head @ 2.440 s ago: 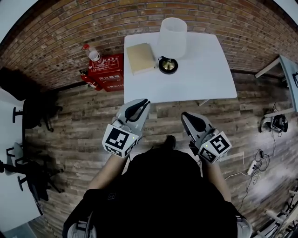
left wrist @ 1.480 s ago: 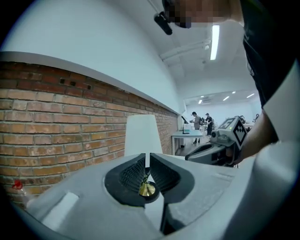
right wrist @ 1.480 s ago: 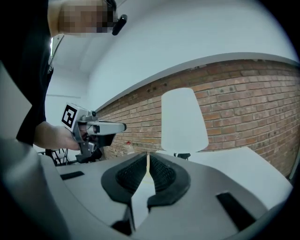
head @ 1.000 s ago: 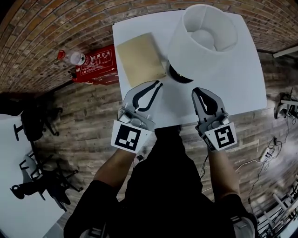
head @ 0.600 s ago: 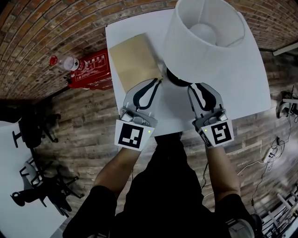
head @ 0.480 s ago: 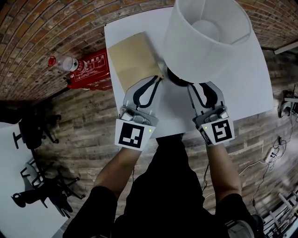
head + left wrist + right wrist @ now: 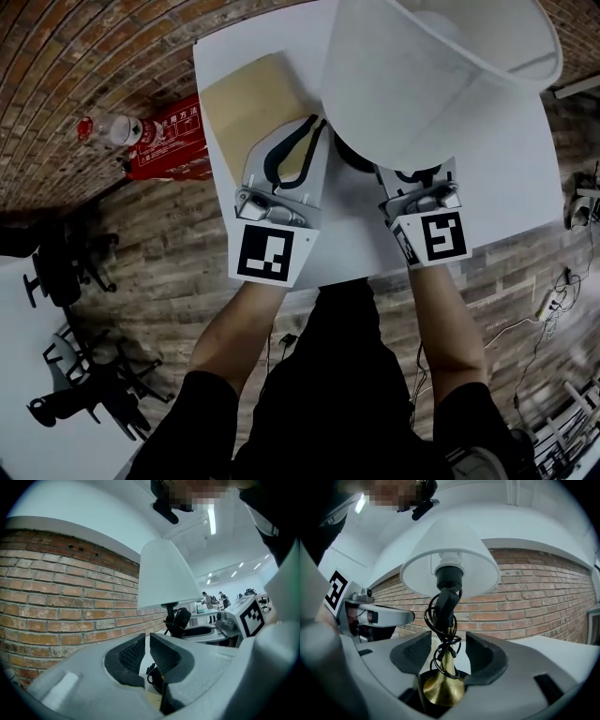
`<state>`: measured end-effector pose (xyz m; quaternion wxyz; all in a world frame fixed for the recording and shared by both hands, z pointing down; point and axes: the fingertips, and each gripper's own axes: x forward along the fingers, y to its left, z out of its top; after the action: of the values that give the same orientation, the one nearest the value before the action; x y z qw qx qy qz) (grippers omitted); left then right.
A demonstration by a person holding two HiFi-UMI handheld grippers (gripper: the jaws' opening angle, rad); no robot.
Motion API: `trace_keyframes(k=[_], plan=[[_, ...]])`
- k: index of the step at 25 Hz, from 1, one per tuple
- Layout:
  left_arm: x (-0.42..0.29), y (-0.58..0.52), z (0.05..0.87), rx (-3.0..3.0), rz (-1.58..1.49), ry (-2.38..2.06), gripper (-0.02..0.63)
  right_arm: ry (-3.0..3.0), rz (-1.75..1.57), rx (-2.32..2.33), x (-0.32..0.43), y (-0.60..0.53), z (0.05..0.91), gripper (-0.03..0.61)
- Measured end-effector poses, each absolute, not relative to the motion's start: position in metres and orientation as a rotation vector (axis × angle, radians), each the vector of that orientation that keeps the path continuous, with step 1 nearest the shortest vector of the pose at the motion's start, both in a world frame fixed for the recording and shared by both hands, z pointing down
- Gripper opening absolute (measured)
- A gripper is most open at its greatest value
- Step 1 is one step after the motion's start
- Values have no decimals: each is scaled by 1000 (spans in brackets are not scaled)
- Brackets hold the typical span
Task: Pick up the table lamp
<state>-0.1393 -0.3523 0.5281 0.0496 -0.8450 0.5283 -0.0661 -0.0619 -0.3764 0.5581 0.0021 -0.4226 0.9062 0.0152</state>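
Observation:
The table lamp has a wide white shade that hides its base from the head view. In the right gripper view, its brass stem and foot, wound with black cord, stand between the pads of my right gripper. Those jaws have just been opening; they stand open and the pads do not touch the stem. My right gripper reaches under the shade. My left gripper lies left of the lamp over a tan book, jaws shut on nothing. From the left gripper the lamp stands ahead to the right.
The lamp and book are on a small white table against a brick wall. A red box and a plastic bottle lie on the wooden floor to the left. Black chairs stand further left.
Both grippers have moved forward and down over the table toward the lamp. The right jaws went from shut to open around the stem. The shade now fills more of the head view.

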Motion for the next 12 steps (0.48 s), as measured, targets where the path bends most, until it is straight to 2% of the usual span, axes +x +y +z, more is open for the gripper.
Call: trace_keyframes(k=[12], plan=[[-145, -373, 535, -2548, -158, 1675, 35, 2738, 95, -1291, -85, -399, 545, 232]])
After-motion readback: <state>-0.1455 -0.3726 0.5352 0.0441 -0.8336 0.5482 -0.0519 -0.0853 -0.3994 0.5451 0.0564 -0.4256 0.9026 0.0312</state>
